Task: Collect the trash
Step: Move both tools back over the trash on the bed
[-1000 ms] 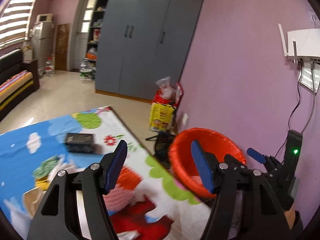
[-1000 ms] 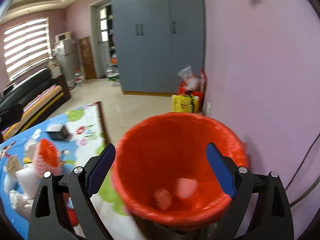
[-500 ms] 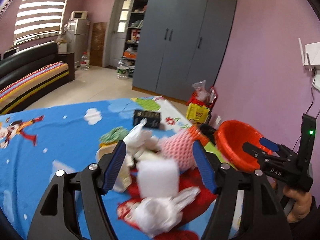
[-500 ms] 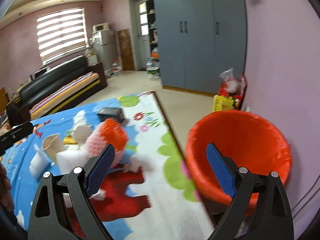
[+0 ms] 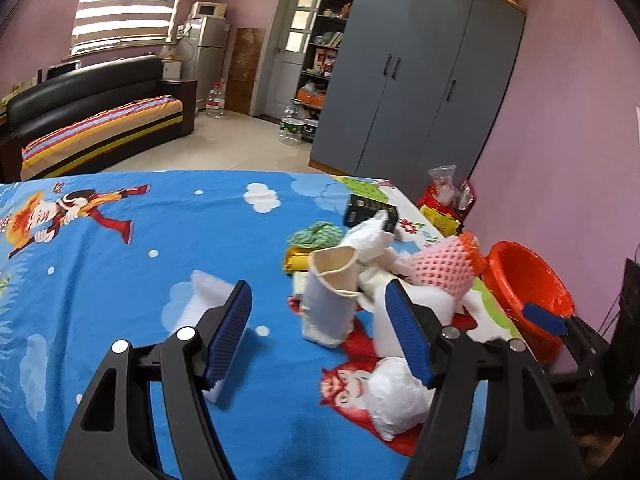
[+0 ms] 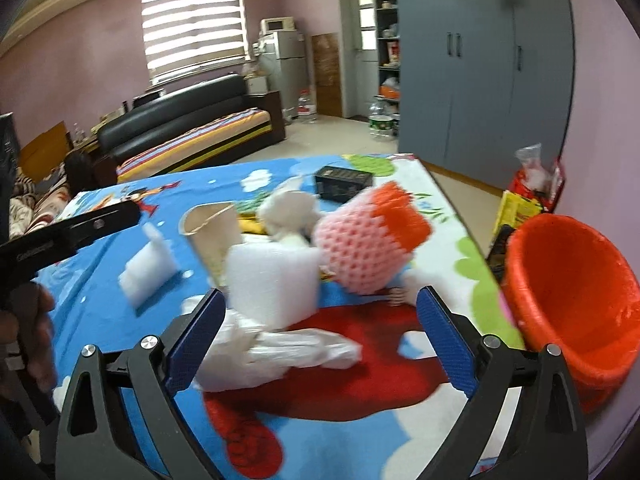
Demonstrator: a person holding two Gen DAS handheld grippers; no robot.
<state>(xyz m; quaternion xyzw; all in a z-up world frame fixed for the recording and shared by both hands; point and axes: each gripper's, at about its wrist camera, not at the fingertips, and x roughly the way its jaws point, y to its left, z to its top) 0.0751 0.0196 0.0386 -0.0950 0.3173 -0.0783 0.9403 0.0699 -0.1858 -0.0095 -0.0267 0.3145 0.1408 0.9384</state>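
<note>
I am holding my right gripper (image 6: 318, 338) wide open, with nothing in it. It is hanging over a crumpled white bag (image 6: 280, 354) lying on the blue cartoon cloth (image 6: 96, 300). My left gripper (image 5: 320, 330) is spread open too, and empty. By its left finger a white foam piece (image 5: 196, 308) is sitting on the cloth.

A bit farther, a white foam block (image 6: 272, 282) is standing just behind the bag. A paper cup (image 5: 330, 296) is leaning beside it. A pink and orange foam net (image 6: 368, 240) is lying next to the block. More white paper, something green and yellow, and a black box (image 6: 343, 178) are sitting behind those.

The red trash bin (image 6: 568, 300) is standing off the right edge of the cloth, near the pink wall.

I think I am on the step of picking the next piece of trash. Next, I should be lowering the right gripper around the white bag, squeezing it gently, and carrying it over to the bin.
</note>
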